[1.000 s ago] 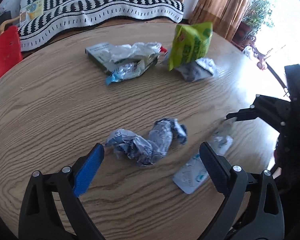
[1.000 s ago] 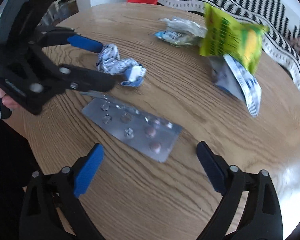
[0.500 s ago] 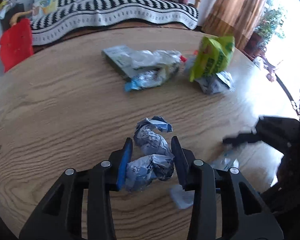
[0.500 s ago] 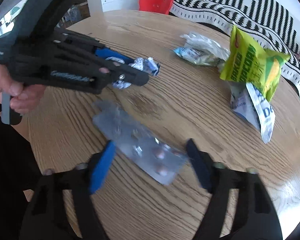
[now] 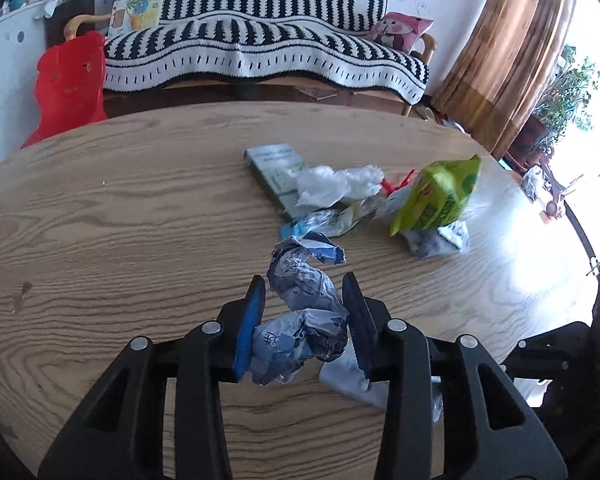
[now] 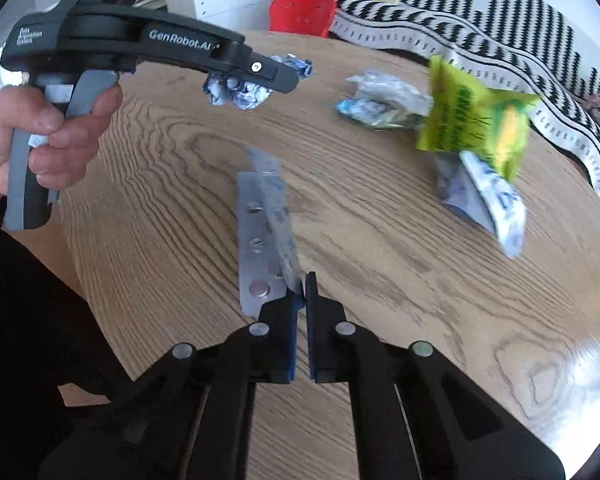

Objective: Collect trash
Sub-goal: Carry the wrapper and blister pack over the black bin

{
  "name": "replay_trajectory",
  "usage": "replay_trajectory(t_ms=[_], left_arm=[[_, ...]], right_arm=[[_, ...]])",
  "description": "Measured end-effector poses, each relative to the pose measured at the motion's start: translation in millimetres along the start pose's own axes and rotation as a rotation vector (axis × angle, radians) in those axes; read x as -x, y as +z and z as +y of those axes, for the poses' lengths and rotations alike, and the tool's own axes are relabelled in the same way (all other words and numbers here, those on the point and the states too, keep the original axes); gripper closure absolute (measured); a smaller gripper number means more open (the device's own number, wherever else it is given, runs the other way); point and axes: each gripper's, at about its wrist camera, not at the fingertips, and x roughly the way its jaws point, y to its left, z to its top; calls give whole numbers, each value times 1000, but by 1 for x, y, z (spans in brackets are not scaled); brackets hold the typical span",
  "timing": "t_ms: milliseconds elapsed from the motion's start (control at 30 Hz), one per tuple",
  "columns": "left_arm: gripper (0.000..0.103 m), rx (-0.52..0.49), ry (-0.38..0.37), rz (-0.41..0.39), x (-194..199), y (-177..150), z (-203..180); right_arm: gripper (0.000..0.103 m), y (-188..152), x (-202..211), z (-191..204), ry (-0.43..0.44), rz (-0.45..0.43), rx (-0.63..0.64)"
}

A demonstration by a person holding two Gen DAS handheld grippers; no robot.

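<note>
A crumpled blue-and-white wrapper [image 5: 304, 308] is pinched in my left gripper [image 5: 303, 312], which is shut on it and holds it above the round wooden table [image 5: 120, 220]. From the right wrist view the same wrapper [image 6: 240, 88] hangs under the left gripper, held by a hand [image 6: 40, 128]. My right gripper [image 6: 303, 288] is shut on the edge of a silver pill blister pack [image 6: 260, 240], lifted and tilted off the table. Part of that pack [image 5: 348, 376] shows behind my left fingers.
More litter lies farther back on the table: a green snack bag [image 5: 440, 200] [image 6: 476, 120], a white-and-blue packet [image 6: 488, 204] under it, clear crumpled plastic [image 5: 336, 184], a green-and-white box [image 5: 276, 164]. A red bag [image 5: 70, 84] and striped sofa [image 5: 260, 56] stand beyond.
Both grippers went from wide open to shut. The left closed on the crumpled wrapper and raised it. The right closed on the blister pack's edge and tipped it up off the table.
</note>
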Motion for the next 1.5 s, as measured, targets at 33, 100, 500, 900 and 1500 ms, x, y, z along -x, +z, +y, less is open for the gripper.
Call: replay_trajectory(t_ms=[33,100,500,900,1500], left_arm=[[64,-3,-1,-7,2,0,-5],[64,-9,-5,-17,5,1,-14],[64,-148,-133,-50,1,14,-144],[64,-349,-350,9,-42,-17,-347],[64,-659,-530,191,-112,-138,-553]], right_arm=[[99,0,4,-5,-2,-10,-10],[100,-5,20,-16,1,-31,-40],[100,-104,128,-116,-165,-115,-295],[100,-300,255,-215,-432,-161,-692],[100,-510,282,-288,-570,75,-1208]])
